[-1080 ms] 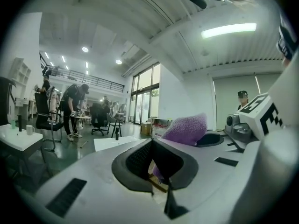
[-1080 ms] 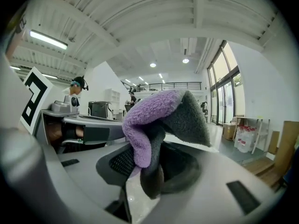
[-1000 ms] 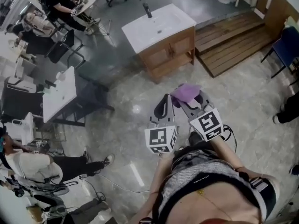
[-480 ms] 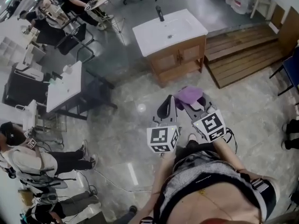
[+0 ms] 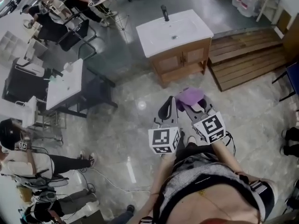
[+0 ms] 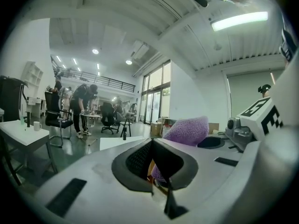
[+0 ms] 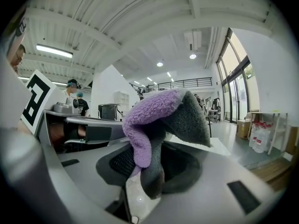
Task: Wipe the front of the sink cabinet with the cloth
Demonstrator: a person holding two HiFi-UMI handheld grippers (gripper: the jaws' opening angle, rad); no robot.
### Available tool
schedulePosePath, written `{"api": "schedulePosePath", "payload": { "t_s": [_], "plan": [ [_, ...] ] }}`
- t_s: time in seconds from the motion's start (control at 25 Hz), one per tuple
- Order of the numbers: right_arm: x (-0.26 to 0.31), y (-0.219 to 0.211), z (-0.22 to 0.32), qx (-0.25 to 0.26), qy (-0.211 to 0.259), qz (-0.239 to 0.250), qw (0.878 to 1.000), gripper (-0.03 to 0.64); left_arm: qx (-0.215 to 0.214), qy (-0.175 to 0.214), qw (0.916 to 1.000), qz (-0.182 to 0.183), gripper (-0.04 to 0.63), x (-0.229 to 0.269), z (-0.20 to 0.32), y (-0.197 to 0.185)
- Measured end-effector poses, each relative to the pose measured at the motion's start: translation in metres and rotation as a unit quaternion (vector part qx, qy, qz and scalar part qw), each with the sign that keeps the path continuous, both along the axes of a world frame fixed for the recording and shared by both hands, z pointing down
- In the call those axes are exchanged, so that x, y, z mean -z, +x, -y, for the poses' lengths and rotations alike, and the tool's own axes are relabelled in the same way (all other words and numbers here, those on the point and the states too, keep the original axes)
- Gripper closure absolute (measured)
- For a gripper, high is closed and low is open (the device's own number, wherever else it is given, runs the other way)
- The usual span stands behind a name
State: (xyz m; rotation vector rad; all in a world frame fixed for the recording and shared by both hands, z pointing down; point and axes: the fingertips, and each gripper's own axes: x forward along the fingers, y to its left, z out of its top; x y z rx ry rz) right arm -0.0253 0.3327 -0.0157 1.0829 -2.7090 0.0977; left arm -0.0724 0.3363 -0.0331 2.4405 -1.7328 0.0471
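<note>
The grey marbled floor fills the head view. Beyond the person, a slatted wooden platform lies just beside the sink cabinet, whose two-door wooden front faces the person under a white basin. Both grippers are held side by side, well short of the cabinet. The left gripper has its jaws together on nothing. The right gripper is clamped on the purple and grey cloth, which bunches above its jaws.
</note>
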Motion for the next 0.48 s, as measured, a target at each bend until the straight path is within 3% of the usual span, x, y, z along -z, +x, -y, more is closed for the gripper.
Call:
{"api": "schedulePosePath", "payload": {
  "t_s": [0.48],
  "plan": [
    [0.002, -0.036, 0.093, -0.052, 0.008, -0.012, 0.999, 0.437, -0.056, 0.013, 0.9982, -0.018, 0.595, 0.003, 0.098, -0.036]
  ]
}}
